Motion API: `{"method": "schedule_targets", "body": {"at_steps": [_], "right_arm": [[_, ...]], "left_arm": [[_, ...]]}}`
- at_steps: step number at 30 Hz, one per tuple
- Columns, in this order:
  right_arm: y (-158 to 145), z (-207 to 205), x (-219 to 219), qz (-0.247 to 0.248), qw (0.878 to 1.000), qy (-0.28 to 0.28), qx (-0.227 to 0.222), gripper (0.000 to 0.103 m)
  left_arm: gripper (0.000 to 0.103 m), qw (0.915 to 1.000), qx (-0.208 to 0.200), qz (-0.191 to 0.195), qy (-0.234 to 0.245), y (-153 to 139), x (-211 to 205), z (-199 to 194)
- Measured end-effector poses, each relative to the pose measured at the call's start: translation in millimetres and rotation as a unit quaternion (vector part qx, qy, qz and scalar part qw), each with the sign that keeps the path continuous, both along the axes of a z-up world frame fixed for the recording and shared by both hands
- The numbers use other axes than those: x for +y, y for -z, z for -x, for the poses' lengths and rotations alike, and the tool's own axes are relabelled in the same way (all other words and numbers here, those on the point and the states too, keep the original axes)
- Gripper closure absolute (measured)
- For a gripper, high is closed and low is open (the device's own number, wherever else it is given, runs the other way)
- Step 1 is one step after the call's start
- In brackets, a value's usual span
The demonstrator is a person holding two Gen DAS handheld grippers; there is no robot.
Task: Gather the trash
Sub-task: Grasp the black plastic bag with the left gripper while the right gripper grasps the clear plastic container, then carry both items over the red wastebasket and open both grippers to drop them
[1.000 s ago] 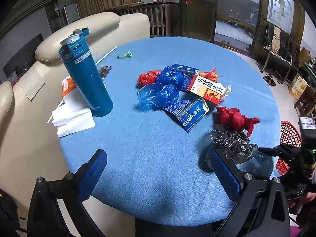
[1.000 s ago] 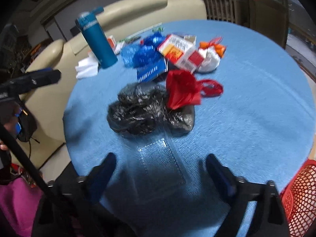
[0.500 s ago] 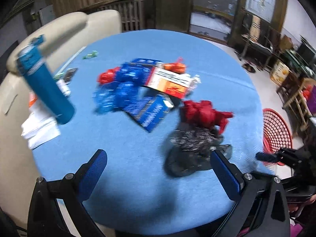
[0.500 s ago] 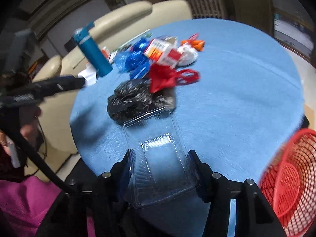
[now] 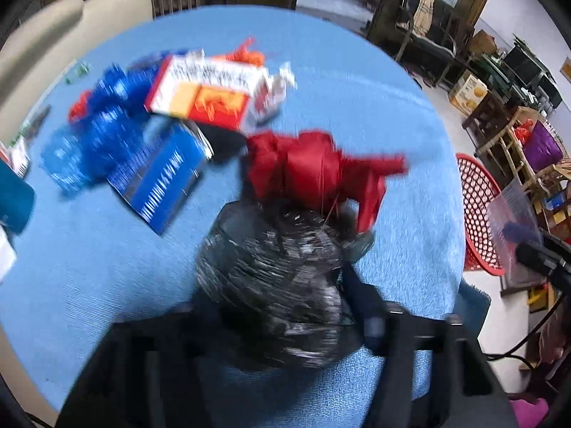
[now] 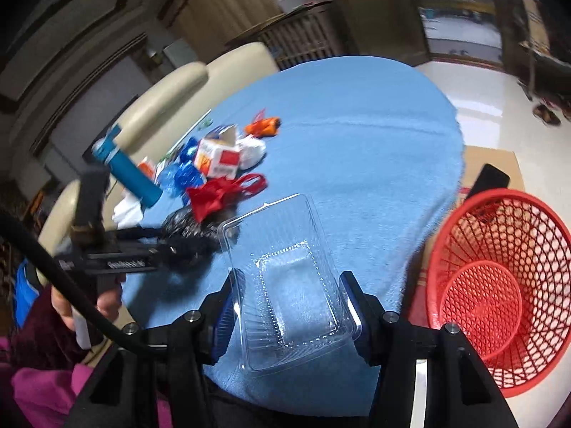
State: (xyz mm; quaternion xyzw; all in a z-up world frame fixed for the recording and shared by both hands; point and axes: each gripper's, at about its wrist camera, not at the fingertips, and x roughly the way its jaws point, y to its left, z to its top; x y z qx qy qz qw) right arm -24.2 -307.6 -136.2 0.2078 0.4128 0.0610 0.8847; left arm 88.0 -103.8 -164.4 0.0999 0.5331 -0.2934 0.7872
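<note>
The clear plastic tray (image 6: 289,285) is clamped in the right gripper (image 6: 292,306) beside the red basket (image 6: 499,285). The left gripper (image 5: 282,306) has just closed around the black bag (image 5: 274,285) on the table (image 5: 357,82); its left finger is hidden, everything blurred.

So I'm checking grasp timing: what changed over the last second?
The right gripper closed on the clear plastic tray, lifted it off the table and swung toward the red basket. The left gripper came down, its jaws just closing around the black bag. The other trash stayed put.
</note>
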Motion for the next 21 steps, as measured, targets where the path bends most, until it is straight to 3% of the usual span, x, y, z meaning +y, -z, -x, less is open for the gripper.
{"method": "schedule_targets", "body": {"at_steps": [3,10,21], "right_arm": [[0.0,4.3,-9.4,-0.004,1.000,0.015,-0.004,0.045],[-11.7,18.2,-33.2,-0.007,0.999,0.048,-0.024,0.045],[-25.1,43.8,-84.7,-0.018,0.990,0.130,-0.049,0.045]], "left_arm": [[0.061,0.9999,0.003,0.013,-0.006,0.3,4.5,3.4],[0.062,0.9994,-0.032,0.002,-0.010,-17.3,28.3,30.2],[0.062,0.9938,-0.103,0.035,-0.022,-84.4,56.0,58.2]]}}
